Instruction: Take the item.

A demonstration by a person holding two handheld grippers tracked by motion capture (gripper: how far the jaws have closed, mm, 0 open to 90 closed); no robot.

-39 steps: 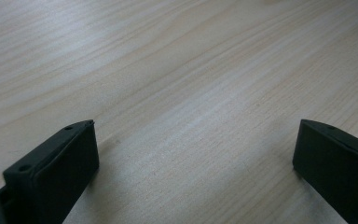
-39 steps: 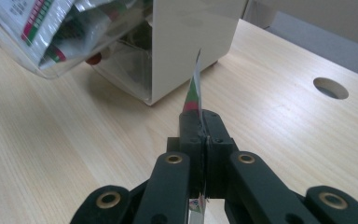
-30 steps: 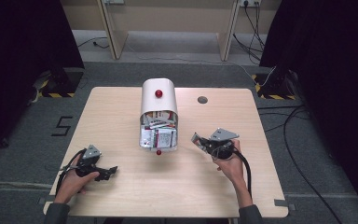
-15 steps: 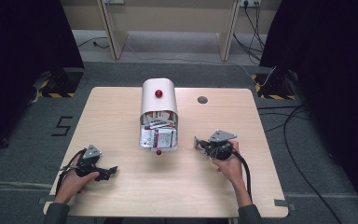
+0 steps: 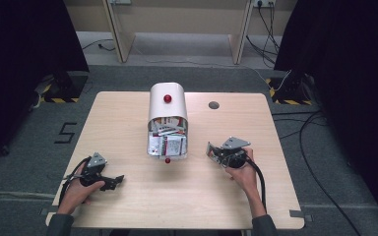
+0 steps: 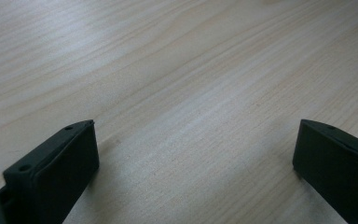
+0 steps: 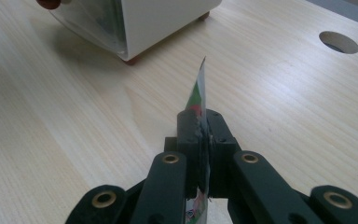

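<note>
Even overhead light on the counter [image 5: 128,113]; surroundings dark. Soft, short shadows. Gripper views: near jaws slightly blurred, mild sheen on wood.

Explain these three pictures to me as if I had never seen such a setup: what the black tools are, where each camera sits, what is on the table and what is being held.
There is no robot here. A person sits at a wooden table and holds a hand tool with two black jaws in each hand. The high view looks down from above: the left gripper lies at the left, the right gripper at the right. The other two pictures come from small cameras that ride on those tools and look along their jaws.

In the middle of the table lies a white box with red knobs, tipped on its side and full of small packets. A round hole is cut in the tabletop.

The left gripper's jaws stand wide apart over bare wood. The right gripper's jaws are shut on a thin packet, seen edge-on.
</note>
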